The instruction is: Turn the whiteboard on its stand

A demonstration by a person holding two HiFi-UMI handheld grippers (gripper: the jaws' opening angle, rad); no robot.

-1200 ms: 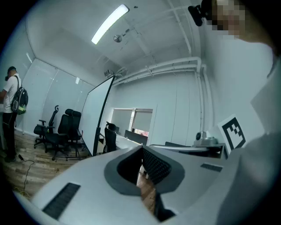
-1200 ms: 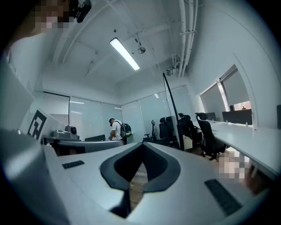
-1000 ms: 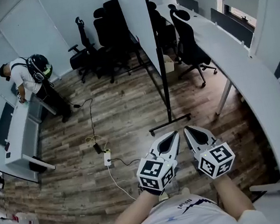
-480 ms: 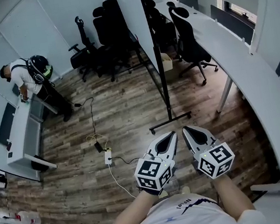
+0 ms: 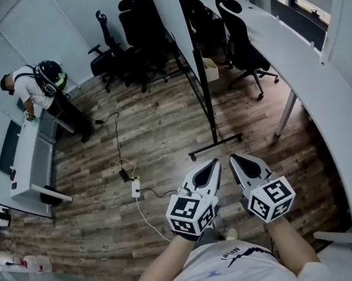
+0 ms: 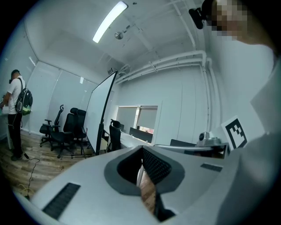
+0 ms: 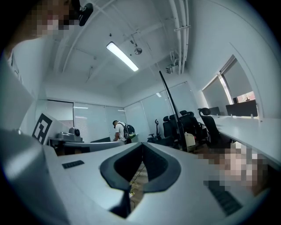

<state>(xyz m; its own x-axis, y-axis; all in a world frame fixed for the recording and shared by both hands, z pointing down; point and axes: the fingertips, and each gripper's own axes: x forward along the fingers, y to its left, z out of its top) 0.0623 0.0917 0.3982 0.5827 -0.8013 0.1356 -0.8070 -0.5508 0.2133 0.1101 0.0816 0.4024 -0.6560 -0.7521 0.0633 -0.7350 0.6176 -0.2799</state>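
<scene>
The whiteboard (image 5: 171, 20) stands edge-on ahead of me on a black wheeled stand (image 5: 206, 93), whose base foot (image 5: 216, 145) rests on the wood floor. Both grippers are held low in front of my body, a short way before that foot. My left gripper (image 5: 214, 163) is shut with nothing in it. My right gripper (image 5: 234, 159) is beside it, also shut and holding nothing. In the left gripper view the whiteboard (image 6: 99, 114) leans ahead to the left of the closed jaws. The right gripper view shows the whiteboard (image 7: 170, 103) only as a thin dark edge.
A long curved white desk (image 5: 313, 78) runs along the right. Black office chairs (image 5: 131, 26) crowd behind the board. A person with a backpack (image 5: 38, 87) stands at a desk (image 5: 29, 165) on the left. A power strip with cables (image 5: 134, 189) lies on the floor.
The view has crept forward, so the stand's base foot now lies closer to both gripper tips. Both grippers stay shut and side by side.
</scene>
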